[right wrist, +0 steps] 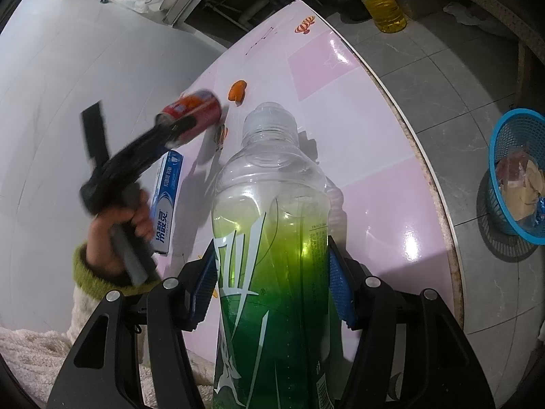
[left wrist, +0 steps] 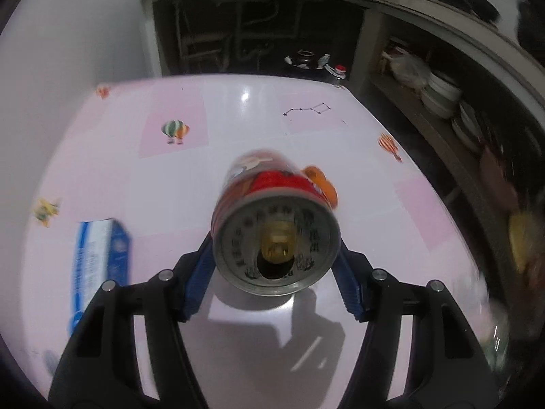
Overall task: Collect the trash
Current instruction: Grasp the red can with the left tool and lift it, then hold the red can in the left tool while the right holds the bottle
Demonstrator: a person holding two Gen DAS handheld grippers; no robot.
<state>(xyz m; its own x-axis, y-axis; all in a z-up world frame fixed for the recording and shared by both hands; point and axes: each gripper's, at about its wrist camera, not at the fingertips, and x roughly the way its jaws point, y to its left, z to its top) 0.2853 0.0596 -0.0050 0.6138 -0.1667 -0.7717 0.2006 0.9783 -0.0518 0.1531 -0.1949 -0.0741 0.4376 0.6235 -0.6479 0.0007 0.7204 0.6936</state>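
1. Left gripper (left wrist: 276,255) has the red can (left wrist: 272,218) clamped on its side, jaws closed against the can's body, open end facing the camera, lifted over the middle of the tabletop (left wrist: 238,109).
2. Right gripper (right wrist: 272,286) pinches the green-labelled bottle (right wrist: 272,238) between its blue pads, jaws tight on the label, over the tabletop's right edge.
3. Both hands loaded, so this looks like the carry step.
4. Blue basket (right wrist: 511,170) waits on the floor beyond that edge; next comes a swing out and a release above it.
5. Toothpaste box (right wrist: 167,204) and orange peel (right wrist: 236,90) lie on the tabletop, uncollected.
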